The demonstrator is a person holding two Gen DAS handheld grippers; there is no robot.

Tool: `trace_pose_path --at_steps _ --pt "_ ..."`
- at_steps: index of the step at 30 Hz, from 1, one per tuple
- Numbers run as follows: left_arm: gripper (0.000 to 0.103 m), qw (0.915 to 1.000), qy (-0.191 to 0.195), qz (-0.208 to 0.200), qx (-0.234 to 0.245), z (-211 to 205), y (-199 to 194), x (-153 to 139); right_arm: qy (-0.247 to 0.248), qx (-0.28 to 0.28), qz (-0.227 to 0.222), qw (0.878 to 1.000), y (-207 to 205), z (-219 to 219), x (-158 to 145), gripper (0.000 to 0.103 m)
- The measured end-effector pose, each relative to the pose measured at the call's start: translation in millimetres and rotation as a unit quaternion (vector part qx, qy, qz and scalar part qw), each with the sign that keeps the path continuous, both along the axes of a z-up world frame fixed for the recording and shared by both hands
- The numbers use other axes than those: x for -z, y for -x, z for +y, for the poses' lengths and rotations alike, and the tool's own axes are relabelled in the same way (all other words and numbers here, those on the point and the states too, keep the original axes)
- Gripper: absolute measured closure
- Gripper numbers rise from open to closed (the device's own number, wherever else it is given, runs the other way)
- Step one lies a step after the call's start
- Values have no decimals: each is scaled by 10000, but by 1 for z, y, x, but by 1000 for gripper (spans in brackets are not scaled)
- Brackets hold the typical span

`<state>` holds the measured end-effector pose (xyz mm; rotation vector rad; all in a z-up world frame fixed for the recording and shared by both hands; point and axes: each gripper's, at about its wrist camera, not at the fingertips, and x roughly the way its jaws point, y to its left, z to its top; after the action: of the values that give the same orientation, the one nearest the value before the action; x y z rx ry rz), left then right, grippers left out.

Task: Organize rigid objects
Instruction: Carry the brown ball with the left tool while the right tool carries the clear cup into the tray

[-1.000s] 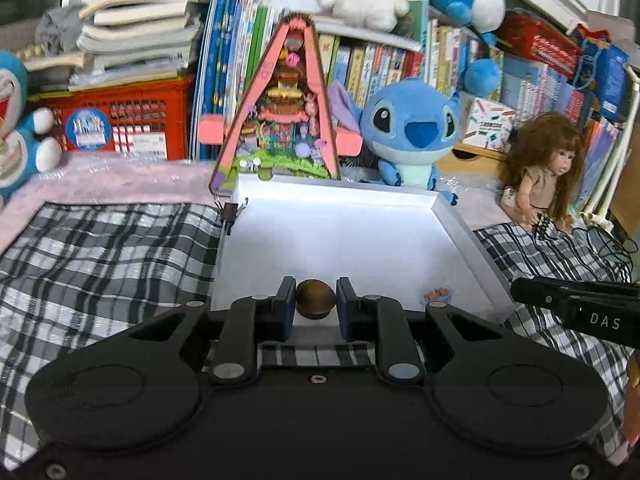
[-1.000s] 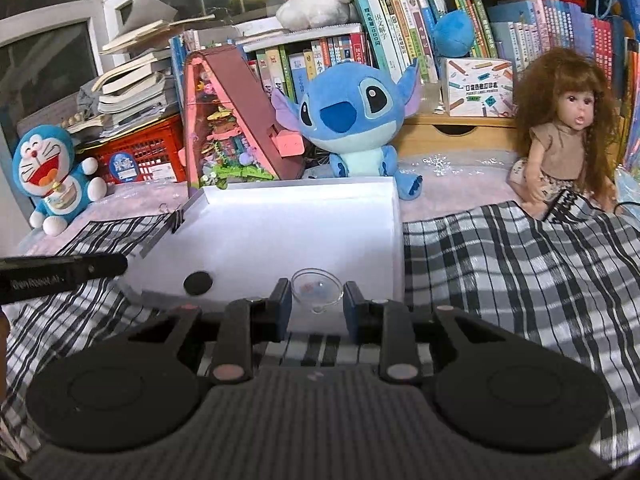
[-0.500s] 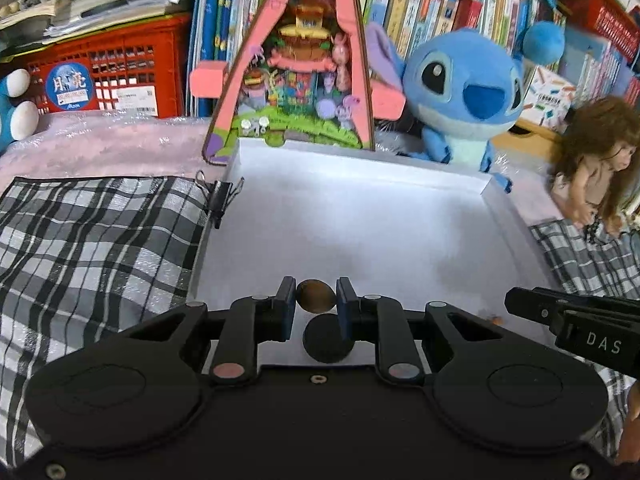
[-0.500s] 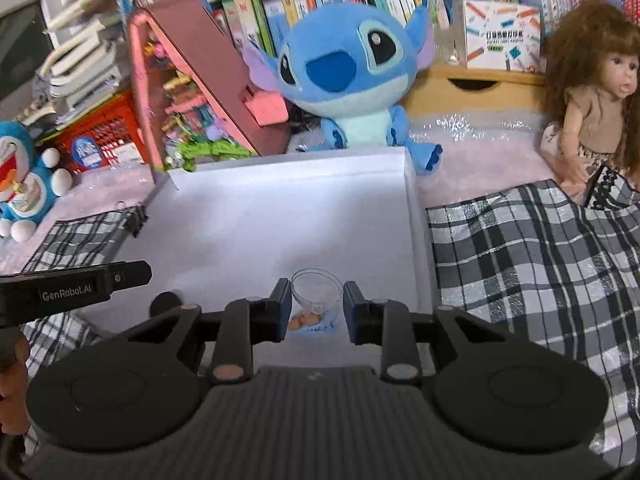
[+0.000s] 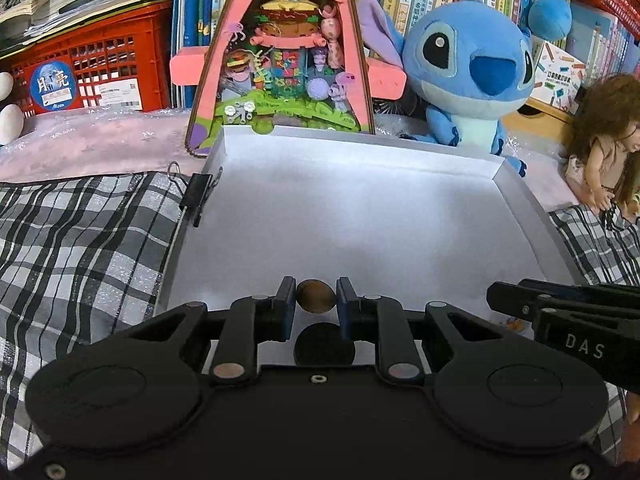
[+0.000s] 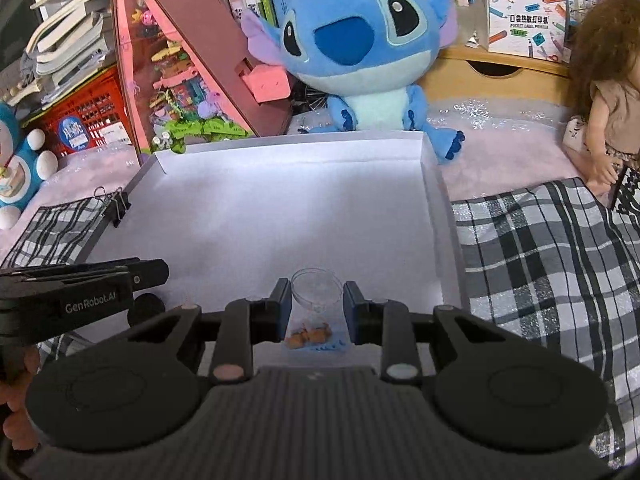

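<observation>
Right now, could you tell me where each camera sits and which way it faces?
Left wrist: on the left gripper, looking down its fingers at the white tray; it grips a brown ball.
Right wrist: on the right gripper, facing the same tray; it grips a clear cup; fingers of a hand show.
Shared: tray, binder clip, blue plush, doll, each other's gripper.

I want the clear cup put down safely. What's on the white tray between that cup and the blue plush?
Nothing: in the right wrist view, bare white tray stretches from the clear plastic cup to the blue plush.
</observation>
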<state>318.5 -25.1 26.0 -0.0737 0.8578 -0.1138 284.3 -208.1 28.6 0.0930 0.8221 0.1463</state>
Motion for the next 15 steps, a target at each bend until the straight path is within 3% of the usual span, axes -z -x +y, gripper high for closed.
trace_pose_path --at_steps 15 --pt "83 9998 -152 -77 54 -5 1 5 119 -50 54 9999 -3 5 7 70"
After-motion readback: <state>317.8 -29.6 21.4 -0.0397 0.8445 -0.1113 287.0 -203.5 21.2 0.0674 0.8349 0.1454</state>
